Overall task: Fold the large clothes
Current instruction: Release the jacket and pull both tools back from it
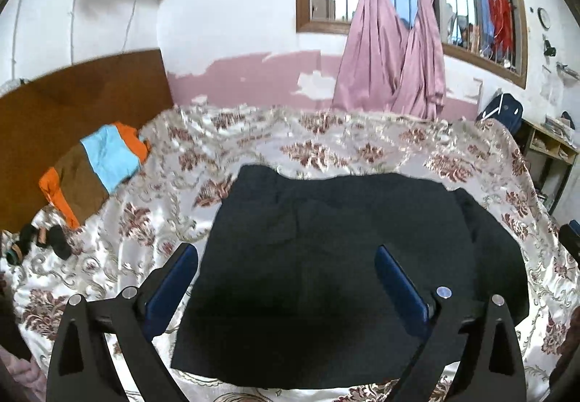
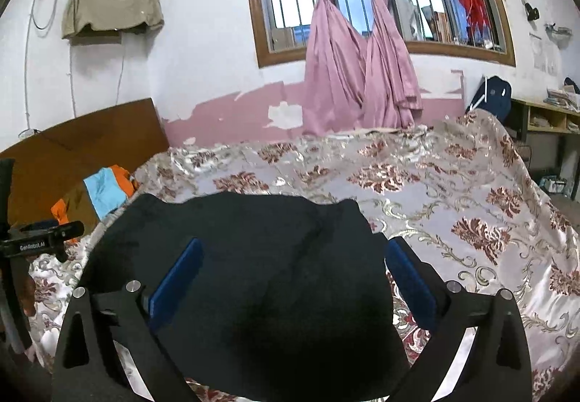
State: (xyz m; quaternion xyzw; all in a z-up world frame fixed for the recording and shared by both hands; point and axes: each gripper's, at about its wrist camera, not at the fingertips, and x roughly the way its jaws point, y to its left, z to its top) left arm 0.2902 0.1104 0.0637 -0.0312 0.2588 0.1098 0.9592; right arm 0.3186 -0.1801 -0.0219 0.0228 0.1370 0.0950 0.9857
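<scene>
A large black garment (image 1: 337,257) lies folded flat into a rough rectangle on the floral bedspread (image 1: 152,206). In the left wrist view my left gripper (image 1: 286,253) hovers above its near half, jaws wide apart, blue pads (image 1: 174,278) bare, nothing between them. The right wrist view shows the same black garment (image 2: 246,257) under my right gripper (image 2: 293,249), which also stands open and empty above the cloth. The left gripper's black body (image 2: 40,239) shows at that view's left edge.
A folded orange, blue and brown garment (image 1: 94,173) lies by the wooden headboard (image 1: 72,101). Small dark items (image 1: 47,239) sit near the bed's left edge. Pink curtains (image 1: 395,50) hang at the barred window. A desk (image 2: 551,119) stands at the far right.
</scene>
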